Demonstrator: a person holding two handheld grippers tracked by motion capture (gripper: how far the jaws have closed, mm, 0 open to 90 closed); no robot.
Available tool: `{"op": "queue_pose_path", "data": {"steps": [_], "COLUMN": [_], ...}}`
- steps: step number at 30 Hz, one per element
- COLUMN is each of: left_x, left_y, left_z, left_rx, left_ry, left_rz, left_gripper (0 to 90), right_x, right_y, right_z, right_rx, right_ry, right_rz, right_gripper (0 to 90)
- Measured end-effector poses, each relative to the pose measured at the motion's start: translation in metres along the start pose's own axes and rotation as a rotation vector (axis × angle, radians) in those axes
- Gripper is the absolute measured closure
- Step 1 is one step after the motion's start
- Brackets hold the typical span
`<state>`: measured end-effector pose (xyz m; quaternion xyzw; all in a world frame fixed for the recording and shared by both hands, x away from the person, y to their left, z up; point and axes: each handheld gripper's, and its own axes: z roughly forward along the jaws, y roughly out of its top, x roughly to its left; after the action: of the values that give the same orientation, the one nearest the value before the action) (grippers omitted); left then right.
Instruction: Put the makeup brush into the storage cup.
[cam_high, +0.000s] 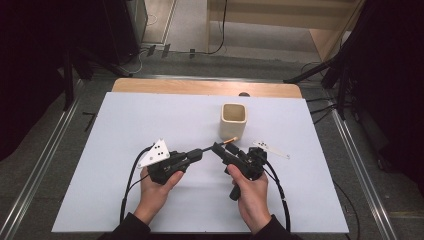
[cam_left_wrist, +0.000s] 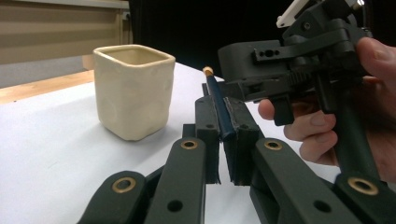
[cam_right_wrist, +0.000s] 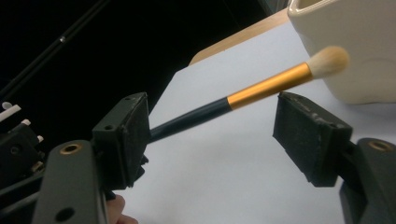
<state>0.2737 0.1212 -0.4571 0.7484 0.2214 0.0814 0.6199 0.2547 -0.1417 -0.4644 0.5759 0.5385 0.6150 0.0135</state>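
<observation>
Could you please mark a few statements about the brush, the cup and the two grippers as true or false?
1. The left gripper is shut on the brush. True.
2. The right gripper clamps the brush. False: its jaws stand apart on either side, pads off it.
3. The brush stands inside the cream cup. False: it is held above the table, with its bristle tip near the cup's outer wall.
4. The cup stands upright. True.
5. The brush has a gold ferrule. True.
</observation>
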Motion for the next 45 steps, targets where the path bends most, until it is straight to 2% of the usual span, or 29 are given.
{"op": "queue_pose_path", "data": {"steps": [11, 14, 16, 17, 18, 20, 21, 22, 24, 27, 28, 29, 30, 33, 36, 37, 39, 40, 45], "left_x": [-0.006, -0.006, -0.006, -0.006, -0.006, -0.008, -0.008, -0.009, -0.008, -0.004, -0.002, 0.001, 0.002, 0.007, 0.011, 0.012, 0.016, 0.018, 0.029], "left_y": [-0.001, -0.002, -0.002, -0.004, -0.005, -0.006, -0.006, -0.006, -0.005, -0.005, -0.005, -0.006, -0.006, -0.006, -0.006, -0.006, -0.007, -0.008, -0.009], "left_z": [0.005, 0.004, 0.005, 0.008, 0.009, 0.012, 0.013, 0.013, 0.012, 0.007, 0.005, 0.001, -0.002, -0.01, -0.02, -0.023, -0.029, -0.034, -0.056], "left_rx": [-0.006, -0.008, 0.0, 0.035, 0.049, 0.078, 0.081, 0.083, 0.082, 0.077, 0.086, 0.077, 0.072, 0.058, 0.048, 0.046, 0.053, 0.055, 0.036], "left_ry": [-0.024, -0.034, -0.042, -0.045, -0.044, -0.063, -0.056, -0.045, -0.029, -0.008, -0.001, -0.013, -0.007, 0.016, 0.039, 0.064, 0.08, 0.102, 0.168], "left_rz": [0.004, 0.004, 0.003, 0.003, 0.004, -0.017, -0.02, -0.025, -0.046, -0.07, -0.064, -0.072, -0.074, -0.082, -0.071, -0.07, -0.063, -0.052, -0.048], "left_gripper": [86.0, 86.0, 85.9, 85.8, 83.0, 66.8, 55.8, 48.4, 34.4, 17.4, 12.9, 7.0, 2.7, 1.1, 1.1, 1.1, 1.1, 1.1, 1.1], "right_x": [-0.006, -0.007, -0.009, -0.01, -0.011, -0.008, -0.007, -0.006, -0.005, -0.001, -0.001, -0.001, -0.001, 0.0, 0.001, 0.002, 0.003, 0.004, 0.006], "right_y": [-0.001, 0.0, 0.001, 0.002, 0.004, 0.006, 0.007, 0.007, 0.008, 0.01, 0.011, 0.013, 0.014, 0.017, 0.021, 0.022, 0.024, 0.025, 0.026], "right_z": [0.0, -0.002, -0.004, -0.006, -0.008, -0.011, -0.012, -0.012, -0.013, -0.014, -0.014, -0.015, -0.016, -0.018, -0.019, -0.02, -0.02, -0.02, -0.018], "right_rx": [-0.005, 0.005, -0.001, -0.003, 0.001, 0.008, 0.004, 0.005, -0.009, -0.032, -0.035, -0.042, -0.046, -0.062, -0.078, -0.083, -0.088, -0.09, -0.088], "right_ry": [0.033, 0.078, 0.107, 0.138, 0.195, 0.166, 0.173, 0.176, 0.149, 0.097, 0.089, 0.079, 0.058, 0.02, -0.008, -0.014, -0.022, -0.025, -0.048], "right_rz": [0.039, 0.077, 0.11, 0.133, 0.147, 0.093, 0.063, 0.054, 0.012, -0.096, -0.12, -0.145, -0.176, -0.236, -0.292, -0.308, -0.334, -0.348, -0.409], "right_gripper": [44.4, 52.2, 61.0, 68.9, 84.4, 84.4, 84.4, 84.4, 84.4, 84.4, 84.4, 84.4, 84.4, 84.4, 84.4, 84.4, 84.4, 84.4, 84.4]}}
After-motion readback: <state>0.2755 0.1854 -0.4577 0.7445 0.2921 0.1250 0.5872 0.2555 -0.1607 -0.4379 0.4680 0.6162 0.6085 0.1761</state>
